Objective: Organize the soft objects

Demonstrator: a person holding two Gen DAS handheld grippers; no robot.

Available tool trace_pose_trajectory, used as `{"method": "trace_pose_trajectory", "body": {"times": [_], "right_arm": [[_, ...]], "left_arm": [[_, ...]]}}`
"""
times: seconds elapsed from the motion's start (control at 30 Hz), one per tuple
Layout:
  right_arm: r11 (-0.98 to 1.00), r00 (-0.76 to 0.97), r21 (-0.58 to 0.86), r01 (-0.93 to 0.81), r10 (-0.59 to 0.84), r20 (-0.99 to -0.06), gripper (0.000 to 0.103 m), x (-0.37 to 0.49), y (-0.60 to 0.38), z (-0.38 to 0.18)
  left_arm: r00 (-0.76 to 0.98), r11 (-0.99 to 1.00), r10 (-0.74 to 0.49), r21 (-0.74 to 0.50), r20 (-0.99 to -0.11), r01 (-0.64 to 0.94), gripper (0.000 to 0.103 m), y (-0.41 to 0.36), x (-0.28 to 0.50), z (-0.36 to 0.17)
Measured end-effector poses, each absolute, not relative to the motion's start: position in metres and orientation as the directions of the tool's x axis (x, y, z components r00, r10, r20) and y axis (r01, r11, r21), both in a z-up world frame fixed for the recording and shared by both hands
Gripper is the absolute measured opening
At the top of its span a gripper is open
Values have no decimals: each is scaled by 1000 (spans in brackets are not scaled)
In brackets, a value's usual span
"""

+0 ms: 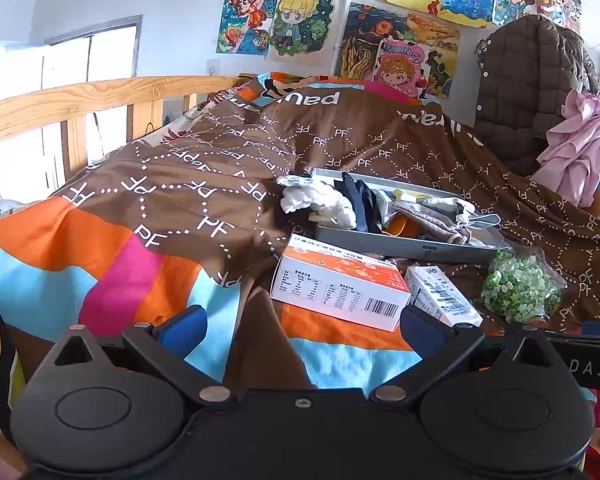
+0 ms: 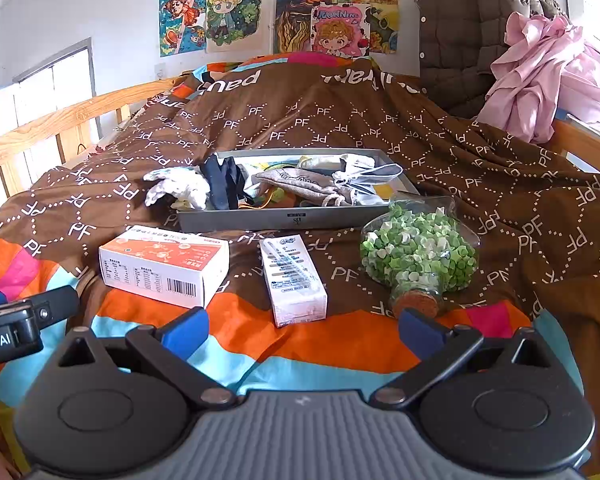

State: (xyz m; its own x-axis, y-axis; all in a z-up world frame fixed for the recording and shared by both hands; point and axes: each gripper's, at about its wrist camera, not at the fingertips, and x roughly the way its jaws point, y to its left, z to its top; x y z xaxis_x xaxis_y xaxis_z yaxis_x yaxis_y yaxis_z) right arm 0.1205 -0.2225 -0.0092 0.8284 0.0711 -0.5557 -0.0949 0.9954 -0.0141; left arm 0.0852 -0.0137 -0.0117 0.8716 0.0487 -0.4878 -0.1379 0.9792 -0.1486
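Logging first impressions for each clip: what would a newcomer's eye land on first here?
Probably the grey tray heaped with gloves, socks and pouches, mid-bed on the brown PF-patterned quilt. In front of it lie an orange-and-white box, a small white carton and a corked glass bottle of green paper stars. Bright cartoon drawings cover the back wall, and both claws, left and right, hang open and empty.

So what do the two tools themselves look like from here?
Both look alike: the left tool and right tool have blue fingers on black linkage arms with silver pivot pins and round black housings. The right tool's base is ribbed grey; the left's is black. White lettering marks their side housings. No cables or sleeves show.
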Motion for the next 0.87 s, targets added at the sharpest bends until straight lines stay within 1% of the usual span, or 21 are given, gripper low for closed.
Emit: {"method": "trace_pose_trajectory", "body": {"times": [0.87], "right_arm": [[995, 826, -13, -98, 74, -558, 103, 120, -223, -9]], "left_arm": [[867, 979, 65, -136, -494, -151, 102, -11, 86, -14]]}}
